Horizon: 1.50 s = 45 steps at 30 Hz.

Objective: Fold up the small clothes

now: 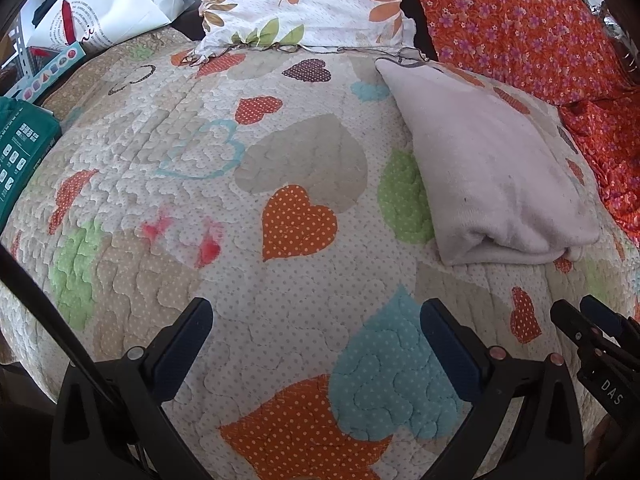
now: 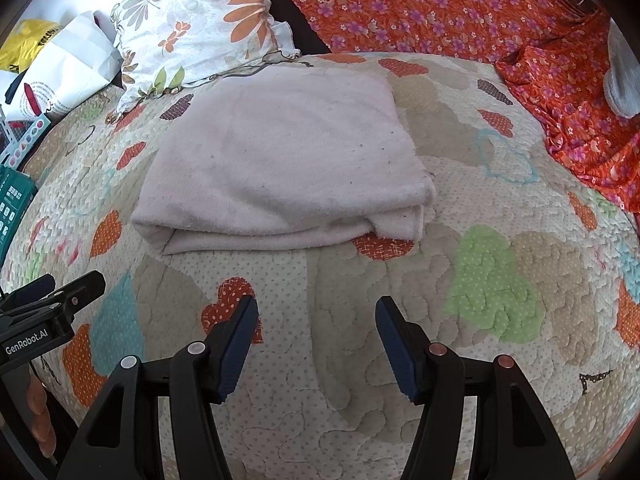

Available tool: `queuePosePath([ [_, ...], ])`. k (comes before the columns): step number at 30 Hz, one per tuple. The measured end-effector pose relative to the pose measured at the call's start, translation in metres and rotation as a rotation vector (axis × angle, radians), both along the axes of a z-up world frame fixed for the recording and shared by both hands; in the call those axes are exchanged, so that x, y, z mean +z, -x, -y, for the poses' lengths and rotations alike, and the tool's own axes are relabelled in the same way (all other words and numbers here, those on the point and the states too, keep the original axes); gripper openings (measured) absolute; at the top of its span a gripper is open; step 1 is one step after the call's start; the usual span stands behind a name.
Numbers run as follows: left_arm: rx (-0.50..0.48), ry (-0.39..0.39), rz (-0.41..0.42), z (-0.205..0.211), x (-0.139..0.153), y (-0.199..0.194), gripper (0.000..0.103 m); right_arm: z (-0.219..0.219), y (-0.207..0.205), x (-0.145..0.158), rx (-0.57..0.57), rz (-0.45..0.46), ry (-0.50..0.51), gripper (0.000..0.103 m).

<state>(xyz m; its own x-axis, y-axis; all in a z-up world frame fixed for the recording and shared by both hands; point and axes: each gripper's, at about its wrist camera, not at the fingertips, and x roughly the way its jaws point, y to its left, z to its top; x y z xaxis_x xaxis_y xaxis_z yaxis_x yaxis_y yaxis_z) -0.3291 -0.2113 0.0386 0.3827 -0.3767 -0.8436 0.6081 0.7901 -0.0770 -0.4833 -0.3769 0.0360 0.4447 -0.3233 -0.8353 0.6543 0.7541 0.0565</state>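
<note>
At the bed's left edge, a white paper bag (image 1: 120,4) stands, contents not visible; a yellow bag (image 2: 30,42) behind it is cut off. On the heart-patterned quilt (image 1: 304,168) lies a pale pink garment (image 2: 280,160), folded into a thick rectangle, layered edge nearest. Left claw (image 1: 316,336) and right claw (image 2: 316,332) hover released, holding nothing.

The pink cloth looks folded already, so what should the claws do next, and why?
Probably bring the right claw forward to the pink cloth and tidy its loose near-right corner. The cloth lies folded flat on the heart quilt, but that corner bunches and sticks out. Both claws are open and hold nothing; the left claw points at bare quilt.
</note>
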Motion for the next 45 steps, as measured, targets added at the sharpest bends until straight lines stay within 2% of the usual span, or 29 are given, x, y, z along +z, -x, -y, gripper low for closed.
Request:
queuePosePath([
  [18, -0.026, 0.031, -0.013, -0.0001, 0.0033, 0.0035, 0.103, 0.0016, 0.0005, -0.0019, 0.01, -0.005, -0.003, 0.067],
  [27, -0.031, 0.044, -0.045, 0.0004, 0.0011, 0.0024, 0.103, 0.0017, 0.0006, -0.0021, 0.009, -0.005, -0.005, 0.067],
  [45, -0.042, 0.045, -0.063, 0.0036, -0.0017, 0.0065, 0.103, 0.0022, 0.0004, -0.0039, 0.014, -0.01, -0.004, 0.068],
])
